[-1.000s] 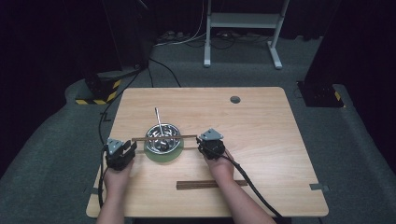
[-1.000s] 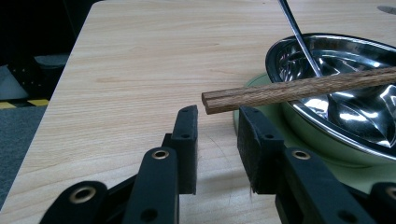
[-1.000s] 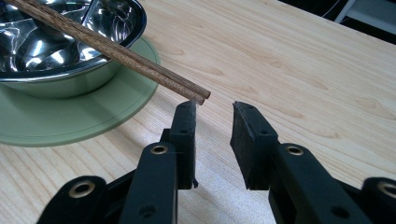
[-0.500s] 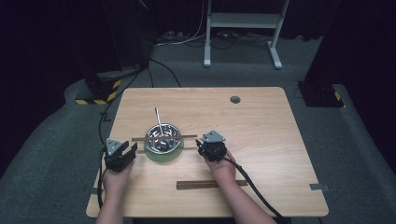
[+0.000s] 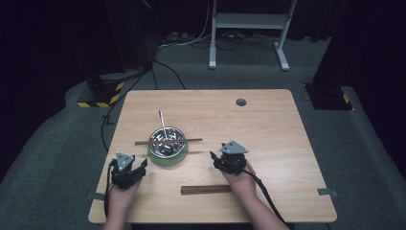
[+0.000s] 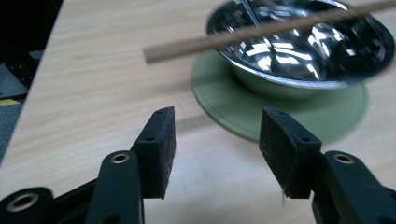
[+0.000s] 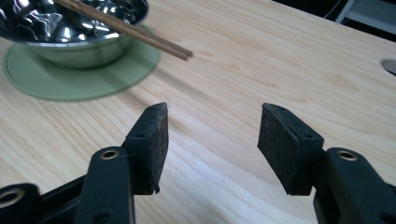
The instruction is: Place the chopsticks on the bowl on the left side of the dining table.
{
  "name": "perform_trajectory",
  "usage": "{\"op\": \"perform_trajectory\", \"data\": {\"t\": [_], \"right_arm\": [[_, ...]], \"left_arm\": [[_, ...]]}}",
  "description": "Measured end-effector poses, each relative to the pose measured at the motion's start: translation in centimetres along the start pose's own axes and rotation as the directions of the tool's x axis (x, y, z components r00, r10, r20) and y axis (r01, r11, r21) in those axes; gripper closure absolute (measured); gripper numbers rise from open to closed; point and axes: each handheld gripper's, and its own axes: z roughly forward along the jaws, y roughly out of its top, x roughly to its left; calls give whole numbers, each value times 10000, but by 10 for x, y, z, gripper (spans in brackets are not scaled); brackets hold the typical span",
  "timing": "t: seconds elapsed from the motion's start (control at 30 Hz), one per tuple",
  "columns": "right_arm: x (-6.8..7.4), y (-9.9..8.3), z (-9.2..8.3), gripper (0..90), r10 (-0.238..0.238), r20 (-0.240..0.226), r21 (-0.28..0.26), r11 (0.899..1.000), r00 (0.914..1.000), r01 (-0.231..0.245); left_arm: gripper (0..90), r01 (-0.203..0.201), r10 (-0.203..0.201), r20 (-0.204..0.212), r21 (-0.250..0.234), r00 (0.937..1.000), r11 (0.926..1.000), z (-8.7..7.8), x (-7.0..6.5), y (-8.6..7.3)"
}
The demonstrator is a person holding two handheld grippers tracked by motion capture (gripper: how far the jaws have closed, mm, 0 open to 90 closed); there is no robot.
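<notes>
I had just opened both my left tongs (image 5: 128,168) and right tongs (image 5: 230,159) wide and empty and pulled them back toward six o'clock, so the chopsticks (image 5: 168,141) lay alone across the shiny bowl (image 5: 167,142), and I think that job was done.

High view: my fixed camera above near side, faces forward and down, far off, whole table (image 5: 268,143) in frame. Forearms enter at 6 o'clock.

Left gripper view: my camera low, very near tabletop, looks along own jaws toward bowl (image 6: 299,46) at 1 o'clock.

Right gripper view: same low, close position, faces bowl (image 7: 70,32) at 11 o'clock.

Shared by all three: bowl (image 5: 166,142), green mat (image 5: 168,160) under it, chopsticks (image 5: 167,141) across rim.
</notes>
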Motion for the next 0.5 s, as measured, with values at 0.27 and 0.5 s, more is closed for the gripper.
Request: {"op": "perform_trajectory", "data": {"t": [0.27, 0.5], "right_arm": [[-38, -36, -39, 405, 361, 256, 49, 9993, 9990, -362], [-89, -79, -79, 373, 910, 1288, 458, 9942, 9875, -975]], "left_arm": [[409, -218, 181, 443, 847, 9989, 9962, -10, -19, -17], [381, -737, 693, 373, 1318, 9969, 9885, -10, -28, -37]]}}
